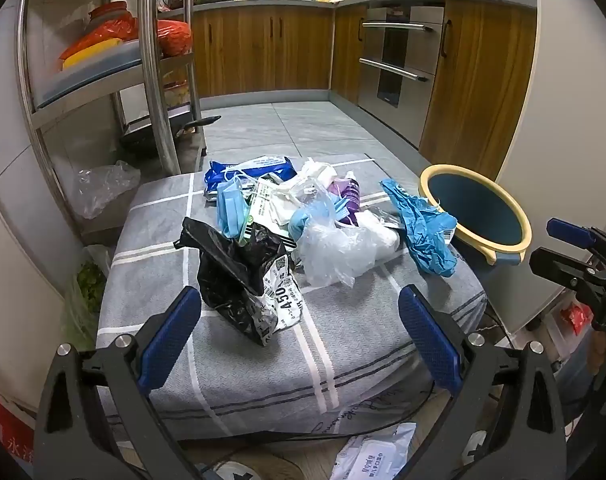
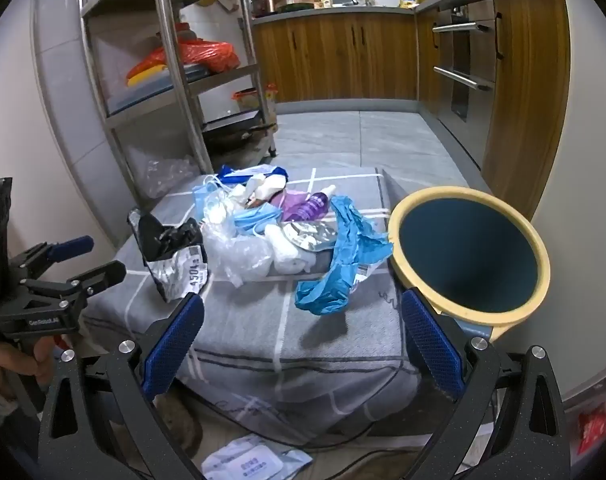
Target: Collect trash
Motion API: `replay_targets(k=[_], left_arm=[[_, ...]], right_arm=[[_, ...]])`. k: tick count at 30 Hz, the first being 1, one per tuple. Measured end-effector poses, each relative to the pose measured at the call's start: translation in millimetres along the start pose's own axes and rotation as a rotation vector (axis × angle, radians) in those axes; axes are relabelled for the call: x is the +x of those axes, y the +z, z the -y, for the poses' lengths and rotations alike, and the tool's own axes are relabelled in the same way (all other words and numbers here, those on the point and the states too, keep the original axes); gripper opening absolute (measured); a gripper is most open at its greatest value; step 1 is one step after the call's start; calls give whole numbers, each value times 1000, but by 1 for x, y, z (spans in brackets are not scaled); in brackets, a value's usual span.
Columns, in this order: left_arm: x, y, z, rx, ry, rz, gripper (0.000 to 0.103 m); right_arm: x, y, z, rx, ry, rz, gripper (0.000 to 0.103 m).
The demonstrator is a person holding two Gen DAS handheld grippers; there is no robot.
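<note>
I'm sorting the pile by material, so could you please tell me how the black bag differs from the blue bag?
The black bag lies at the pile's left, away from the bin; the blue bag lies beside it. The black bag carries a white printed label; the blue bag looks mostly plain. Both are crumpled plastic on the grey cloth.

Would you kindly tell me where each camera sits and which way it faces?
Left wrist: on the left tool, aimed across the trash pile on the grey checked cushion; both blue pads frame it, the right tool at right.
Right wrist: on the right tool, facing the pile and bin; the left tool and the person's hand show at left.
Shared: pile, blue glove, bin, steel shelf.
</note>
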State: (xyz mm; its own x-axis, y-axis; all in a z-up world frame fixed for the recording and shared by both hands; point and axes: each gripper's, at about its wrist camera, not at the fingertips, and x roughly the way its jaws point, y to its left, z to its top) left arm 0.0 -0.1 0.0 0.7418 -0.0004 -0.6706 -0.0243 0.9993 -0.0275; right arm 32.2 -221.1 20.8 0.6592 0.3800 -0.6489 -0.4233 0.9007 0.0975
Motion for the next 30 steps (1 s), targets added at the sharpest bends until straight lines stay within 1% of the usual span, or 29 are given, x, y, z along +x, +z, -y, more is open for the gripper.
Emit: replay_targets(k=[30], left_arm=[[0,0,0,-7,-2,8,97]], right_arm=[[2,0,1,-2,-1,-2,98]])
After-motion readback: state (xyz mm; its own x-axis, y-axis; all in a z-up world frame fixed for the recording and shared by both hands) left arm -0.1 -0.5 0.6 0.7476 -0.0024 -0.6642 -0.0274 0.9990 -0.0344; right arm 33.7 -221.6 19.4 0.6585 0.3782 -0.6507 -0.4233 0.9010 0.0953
